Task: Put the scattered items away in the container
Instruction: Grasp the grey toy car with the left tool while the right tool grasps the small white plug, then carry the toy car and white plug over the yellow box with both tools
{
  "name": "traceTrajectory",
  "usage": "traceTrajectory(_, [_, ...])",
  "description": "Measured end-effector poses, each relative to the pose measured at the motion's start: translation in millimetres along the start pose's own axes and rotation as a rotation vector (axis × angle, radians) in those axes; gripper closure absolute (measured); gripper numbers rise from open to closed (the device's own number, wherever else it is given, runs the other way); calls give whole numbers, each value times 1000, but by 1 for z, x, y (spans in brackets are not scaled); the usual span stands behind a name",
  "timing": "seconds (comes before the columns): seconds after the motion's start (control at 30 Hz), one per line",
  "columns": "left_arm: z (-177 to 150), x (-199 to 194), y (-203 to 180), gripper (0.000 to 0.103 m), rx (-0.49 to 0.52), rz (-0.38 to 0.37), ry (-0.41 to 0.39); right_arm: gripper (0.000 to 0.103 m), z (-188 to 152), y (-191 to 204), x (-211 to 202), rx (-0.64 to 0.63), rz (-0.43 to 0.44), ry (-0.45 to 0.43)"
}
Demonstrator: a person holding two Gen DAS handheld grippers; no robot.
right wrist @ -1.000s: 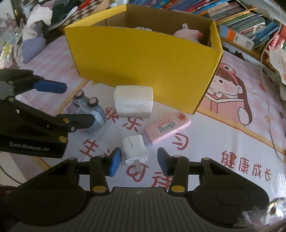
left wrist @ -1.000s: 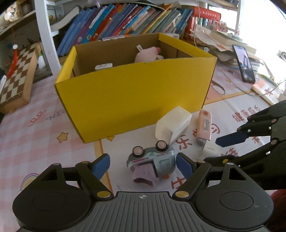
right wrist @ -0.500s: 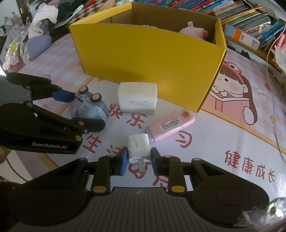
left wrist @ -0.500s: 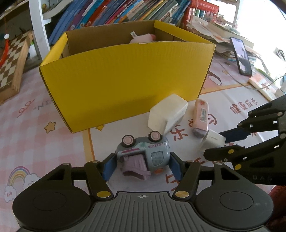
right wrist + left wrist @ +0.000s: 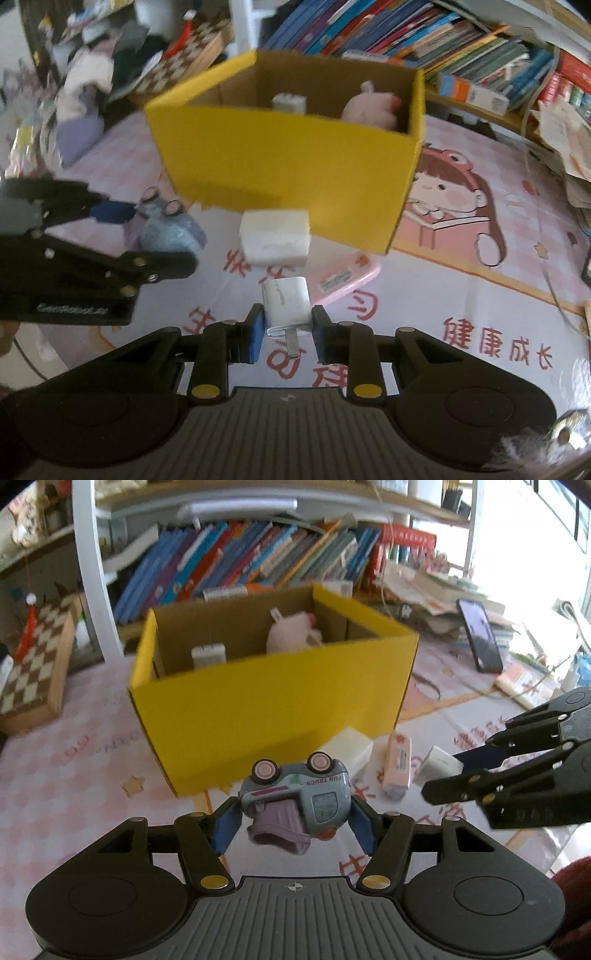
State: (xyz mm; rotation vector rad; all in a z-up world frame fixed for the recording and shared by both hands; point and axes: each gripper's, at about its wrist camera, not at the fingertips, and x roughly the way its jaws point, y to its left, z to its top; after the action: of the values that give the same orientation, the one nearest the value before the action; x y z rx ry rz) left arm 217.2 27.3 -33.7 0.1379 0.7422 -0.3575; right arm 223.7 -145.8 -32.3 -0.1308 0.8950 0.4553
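With both tools loaded, the moment read as a double carry toward the open yellow cardboard box (image 5: 273, 701). The left tool (image 5: 293, 819) was clamped on the overturned grey-blue plastic toy truck (image 5: 295, 797), wheels up, lifted off the pink cartoon-printed counter (image 5: 74, 775); the box stood at 12 o'clock from it. The right tool (image 5: 288, 334) was clamped on the small white plug-in charger (image 5: 286, 308), metal prong pointing back toward the camera, box at 12 o'clock there as well.

Left on the counter, just in front of the box's near wall: a white rectangular foam-like block (image 5: 275, 238) and a flat pink device with a barcode label (image 5: 338, 280). Already inside: a pink plush toy (image 5: 291, 635) and a small white boxy item (image 5: 208, 655).

Risks, as judged:
- Truck is rounded and held across its body; the grip could slip, and a tilt might roll it out before the rim.
- Near wall is tall; too low a carry would knock the box or push it.
- Both tools converging on one opening could collide.
- Charger is gripped near its prong end and could pivot.
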Motion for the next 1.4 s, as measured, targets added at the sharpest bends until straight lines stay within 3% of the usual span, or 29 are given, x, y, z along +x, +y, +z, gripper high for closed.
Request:
traceTrajectory(0.43, [44, -49, 8, 41, 24, -7, -205, 78, 35, -7, -48, 40, -29, -162])
traceTrajectory(0.73, [74, -51, 19, 41, 33, 9, -296, 78, 72, -14, -60, 0, -17, -255])
traceTrajectory(1.1, [111, -15, 32, 41, 57, 33, -304, 78, 129, -24, -20, -89, 19, -252])
traceTrajectory(1.4, [116, 36, 34, 41, 69, 50, -202, 78, 173, -37, 26, -134, 26, -203])
